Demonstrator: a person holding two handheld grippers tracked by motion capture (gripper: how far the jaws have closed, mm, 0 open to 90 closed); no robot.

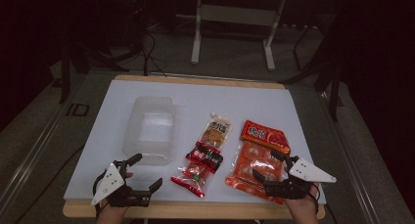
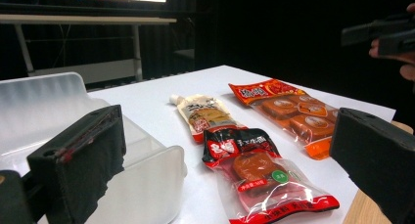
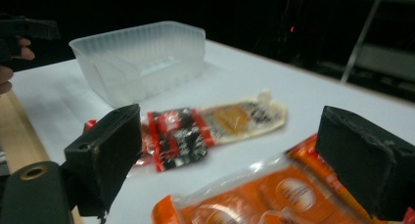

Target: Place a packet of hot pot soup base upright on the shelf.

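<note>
Since right gripper (image 1: 268, 166) hovers jaws apart over near end of orange pack (image 1: 254, 168), I judge it nearer. Pack's long axis runs away from me, table (image 1: 112, 116) right. Left gripper (image 1: 145, 171) spread too, idle beside tub (image 1: 149, 128).

The snack packets (image 3: 215, 126) are blurred in the right gripper view.

Orange snack pack (image 1: 255, 161): large flat clear pouch, red-orange header at far end, orange pieces inside; lies flat at the table's right, near edge under the open right gripper (image 1: 268, 166).
Neighbour: just right of the red-and-black pack (image 1: 199, 166), apart.
</note>
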